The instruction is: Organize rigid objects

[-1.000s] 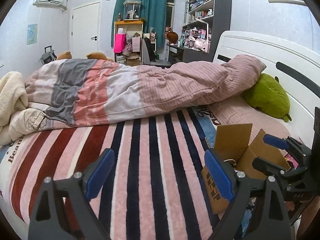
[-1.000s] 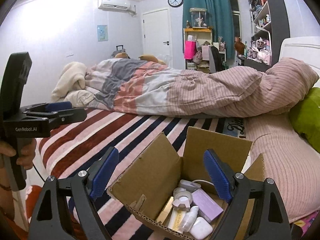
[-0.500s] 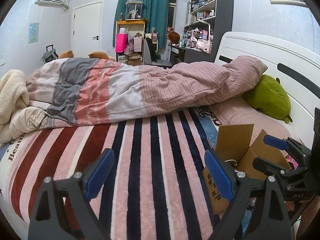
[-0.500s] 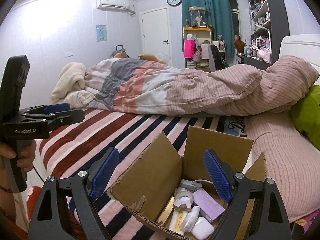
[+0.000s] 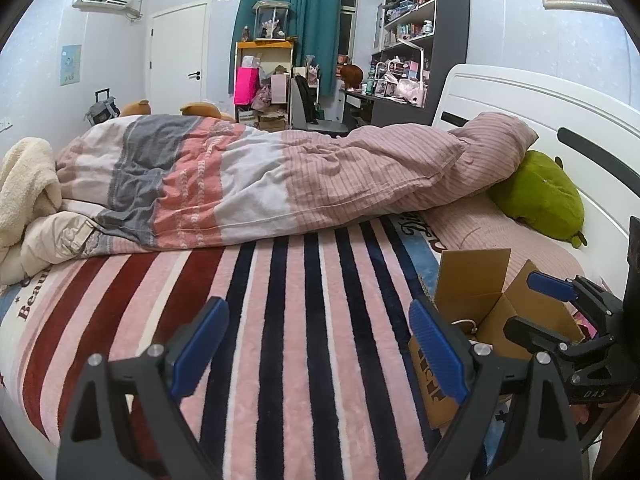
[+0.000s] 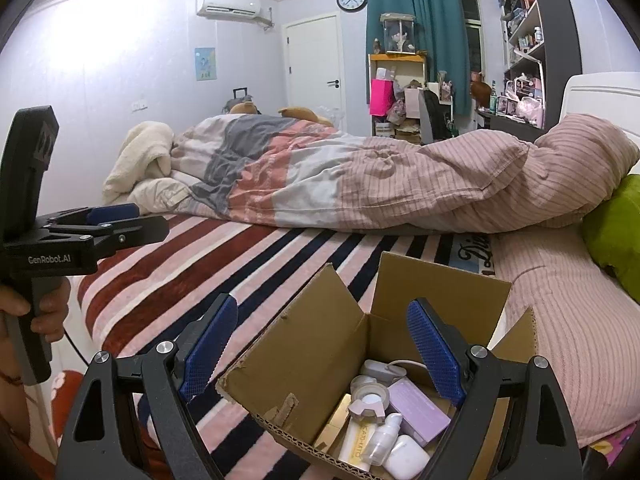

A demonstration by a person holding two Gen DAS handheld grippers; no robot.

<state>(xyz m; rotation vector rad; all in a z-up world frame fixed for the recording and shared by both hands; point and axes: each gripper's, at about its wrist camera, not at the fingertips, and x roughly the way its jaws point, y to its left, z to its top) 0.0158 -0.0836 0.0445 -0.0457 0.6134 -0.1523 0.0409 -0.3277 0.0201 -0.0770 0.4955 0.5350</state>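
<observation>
An open cardboard box (image 6: 320, 344) sits on the striped blanket near the bed's front edge. It holds a tape roll (image 6: 370, 394), a purple box (image 6: 418, 410), a white tube (image 6: 356, 442), a small bottle (image 6: 384, 436) and a white case (image 6: 406, 460). My right gripper (image 6: 322, 344) is open and empty, hovering just above the box. My left gripper (image 5: 316, 344) is open and empty over the blanket, left of the box (image 5: 476, 284). Each gripper shows in the other's view, the right one (image 5: 560, 300) and the left one (image 6: 116, 220).
A rumpled duvet (image 5: 280, 176) lies across the bed behind the striped blanket (image 5: 280, 320). A green plush (image 5: 540, 196) rests by the white headboard (image 5: 540, 112). A cream throw (image 5: 24, 184) is bunched at the far left. Shelves and a desk stand beyond the bed.
Both views have tilted slightly, with the right gripper dipping a little toward the box. Both grippers stay open and empty.
</observation>
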